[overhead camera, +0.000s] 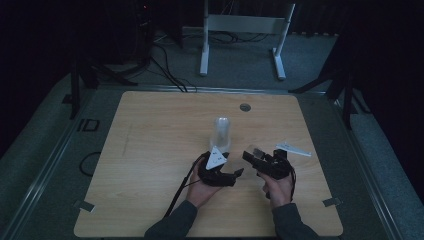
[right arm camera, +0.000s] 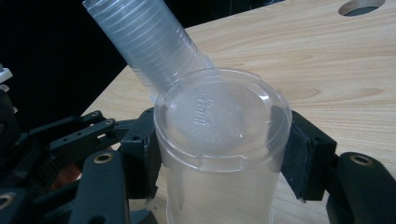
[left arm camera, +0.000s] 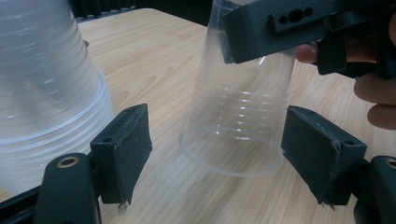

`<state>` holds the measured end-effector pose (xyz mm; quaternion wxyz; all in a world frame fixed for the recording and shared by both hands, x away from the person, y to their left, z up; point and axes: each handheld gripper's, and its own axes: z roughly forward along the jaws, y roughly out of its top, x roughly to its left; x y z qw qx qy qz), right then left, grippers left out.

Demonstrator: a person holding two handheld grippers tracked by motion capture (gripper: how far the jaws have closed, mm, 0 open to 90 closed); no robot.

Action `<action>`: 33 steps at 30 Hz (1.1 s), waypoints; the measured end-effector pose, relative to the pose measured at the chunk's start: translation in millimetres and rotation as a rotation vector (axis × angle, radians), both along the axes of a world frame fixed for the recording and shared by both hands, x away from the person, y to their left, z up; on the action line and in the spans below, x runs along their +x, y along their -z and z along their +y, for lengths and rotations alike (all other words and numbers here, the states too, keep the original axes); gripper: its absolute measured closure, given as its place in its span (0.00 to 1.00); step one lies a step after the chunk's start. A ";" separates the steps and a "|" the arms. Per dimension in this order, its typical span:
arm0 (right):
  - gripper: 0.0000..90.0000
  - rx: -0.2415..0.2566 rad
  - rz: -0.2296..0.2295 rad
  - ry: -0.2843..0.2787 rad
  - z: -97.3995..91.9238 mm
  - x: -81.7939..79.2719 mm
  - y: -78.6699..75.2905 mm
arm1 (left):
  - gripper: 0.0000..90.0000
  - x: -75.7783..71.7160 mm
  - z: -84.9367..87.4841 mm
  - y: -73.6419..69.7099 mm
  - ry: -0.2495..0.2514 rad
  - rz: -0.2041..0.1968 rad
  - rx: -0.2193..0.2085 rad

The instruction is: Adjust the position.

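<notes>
A single clear plastic cup [right arm camera: 222,116] stands upside down, its base toward the right gripper view's camera. My right gripper [right arm camera: 219,158] is shut on its sides near the base. In the left gripper view the same cup [left arm camera: 238,116] has its rim on the wooden table, and my left gripper [left arm camera: 219,140] is open, its pads on either side of the rim without touching. A tall stack of clear cups [overhead camera: 222,131] stands upside down just behind the left gripper [overhead camera: 239,172]. The right gripper [overhead camera: 252,156] sits close to its right.
A flat white piece [overhead camera: 294,149] lies on the table beyond the right hand. A round hole [overhead camera: 245,107] is in the tabletop [overhead camera: 150,150] at the back. A white stand [overhead camera: 240,30] and cables are on the floor behind.
</notes>
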<state>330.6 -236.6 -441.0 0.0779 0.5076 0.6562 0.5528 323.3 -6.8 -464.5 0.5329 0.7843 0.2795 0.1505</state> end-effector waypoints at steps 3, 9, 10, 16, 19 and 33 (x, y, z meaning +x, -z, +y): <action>0.42 0.013 0.004 -0.007 1.0 -0.6 0.0 | 0.26 0.1 -1.5 0.1 -0.001 -0.009 -0.005; 0.42 0.063 0.017 -0.019 1.1 0.1 0.8 | 0.25 1.0 -5.5 0.5 0.000 -0.016 -0.006; 0.42 0.074 0.021 -0.019 0.8 0.3 1.3 | 0.25 0.9 -6.2 0.6 -0.001 -0.018 -0.010; 0.43 0.149 0.053 -0.024 -3.4 2.4 6.5 | 0.25 0.8 -10.7 1.1 0.000 -0.030 -0.020; 0.43 0.171 0.064 -0.024 -5.1 2.9 8.1 | 0.23 0.8 -12.6 1.3 0.004 -0.036 -0.023; 0.45 0.244 0.086 -0.040 -7.7 4.0 11.0 | 0.22 2.4 -24.7 9.1 0.022 -0.028 -0.022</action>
